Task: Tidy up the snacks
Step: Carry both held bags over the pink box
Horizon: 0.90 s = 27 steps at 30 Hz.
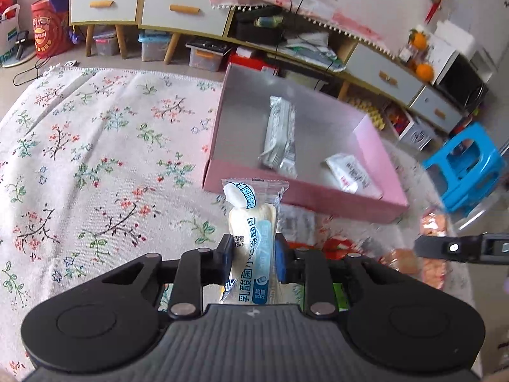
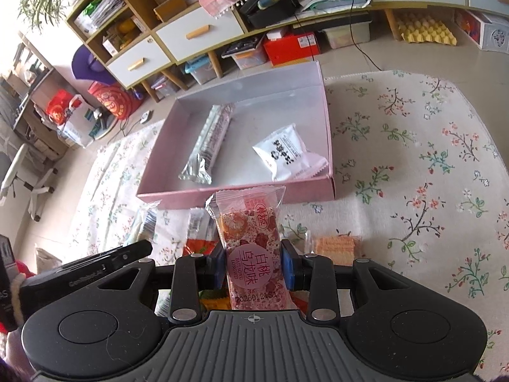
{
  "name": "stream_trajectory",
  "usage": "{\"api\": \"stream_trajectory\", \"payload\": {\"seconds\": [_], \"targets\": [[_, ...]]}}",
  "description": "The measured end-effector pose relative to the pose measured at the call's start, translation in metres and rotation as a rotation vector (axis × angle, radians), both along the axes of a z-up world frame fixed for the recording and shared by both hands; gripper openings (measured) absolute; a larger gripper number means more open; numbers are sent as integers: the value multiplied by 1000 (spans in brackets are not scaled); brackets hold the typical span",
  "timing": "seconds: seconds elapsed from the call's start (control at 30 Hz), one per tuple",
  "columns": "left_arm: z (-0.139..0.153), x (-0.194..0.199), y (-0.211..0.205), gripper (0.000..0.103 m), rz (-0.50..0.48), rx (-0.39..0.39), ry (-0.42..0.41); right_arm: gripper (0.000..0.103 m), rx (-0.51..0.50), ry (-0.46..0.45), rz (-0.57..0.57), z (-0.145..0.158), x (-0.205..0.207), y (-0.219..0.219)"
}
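Peeking out from behind each gripper body, the loose snacks on the floral cloth point(image 2: 413, 146) are mostly hidden: only slivers of a wafer pack point(image 2: 337, 245) and an orange-red wrapper point(image 2: 198, 247) show beside the right jaws, and the packets past the left jaws are blurred beyond reading.

The left gripper point(image 1: 253, 256) is clamped on a white bread packet point(image 1: 253, 222); its lower end is cut off by the gripper body. The packet's long axis runs straight out between the jaws, its crimped top pointing ahead toward the pink box point(image 1: 302, 195).

The right gripper point(image 2: 254, 265) is clamped on a pink snack bar point(image 2: 251, 238), likewise standing lengthwise between the jaws, its sealed end pointing forward at the box's near wall, its bottom edge hidden.

Ahead of both jaws, inside the box, lie a silver packet point(image 2: 210, 140), long axis running away from the jaws, and a white pouch point(image 2: 288, 152) in the near right corner.
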<state>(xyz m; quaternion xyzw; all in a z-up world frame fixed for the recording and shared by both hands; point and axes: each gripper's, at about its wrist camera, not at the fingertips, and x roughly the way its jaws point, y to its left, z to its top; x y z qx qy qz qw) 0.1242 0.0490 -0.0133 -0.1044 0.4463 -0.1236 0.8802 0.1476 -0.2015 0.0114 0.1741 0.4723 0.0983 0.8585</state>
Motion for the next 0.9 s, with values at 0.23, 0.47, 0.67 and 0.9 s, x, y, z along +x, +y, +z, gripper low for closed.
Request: {"api": "stream_trajectory", "payload": {"seconds": [0.23,0.47,0.67,0.9], "targets": [[18,6,-1,24,1,-54,-43,33,10,-34,-55,9,6,-8],[18,25,-17,24,-34,-70,-77,33,67,-71,-126,16,25,-22],[16,54,-39,24,-70,-105,-80,33,31,-90,-115,14,60,-11],[6,84,-67,24,-125,-125,-73,33,-54,-94,-110,9,103,-2]]}}
